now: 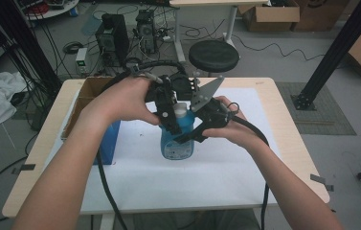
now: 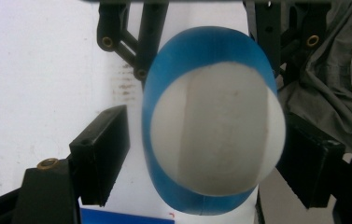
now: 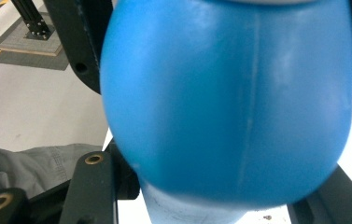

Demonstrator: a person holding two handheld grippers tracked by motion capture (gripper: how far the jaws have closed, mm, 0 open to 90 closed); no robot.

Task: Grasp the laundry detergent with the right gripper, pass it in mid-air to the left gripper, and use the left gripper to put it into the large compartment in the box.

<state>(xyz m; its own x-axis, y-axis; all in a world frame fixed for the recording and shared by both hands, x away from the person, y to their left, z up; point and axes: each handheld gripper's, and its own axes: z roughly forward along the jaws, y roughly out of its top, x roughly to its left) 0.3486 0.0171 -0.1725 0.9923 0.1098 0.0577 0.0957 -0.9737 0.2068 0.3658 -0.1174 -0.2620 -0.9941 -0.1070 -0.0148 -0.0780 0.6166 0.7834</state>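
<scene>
A blue bottle [image 1: 177, 139] with a pale cap [image 1: 180, 109] is standing upright at the centre of the high view, on the white sheet [image 1: 226, 163] covering the bench [image 1: 288, 124]; a label is showing low on its front, though its print is too small to read. The left claw [image 1: 168, 112] is reaching down over the bottle's top from the left, and in the left gripper view the rounded white cap [image 2: 215, 130] ringed by the blue shoulder is sitting between the two black pads [image 2: 101, 151]; the left pad is standing just clear of it and the right one is close beside it, so the claw is looking released, not clenched. The right claw [image 1: 195, 135] is coming in from the right of the frame at the bottle's body, and in the right gripper view the smooth blue wall with a faint moulding seam [image 3: 250, 93] is crowding the frame between its jaws; whether they are pressing on it cannot be told. A blue box [image 1: 107, 143] is standing at the left of the bottle, near it, with an open cardboard box [image 1: 89, 91] behind it at the bench's upper left edge. The white sheet is lying bare toward the bottom and right of the frame, and the bottle is sitting well apart from every bench edge.
</scene>
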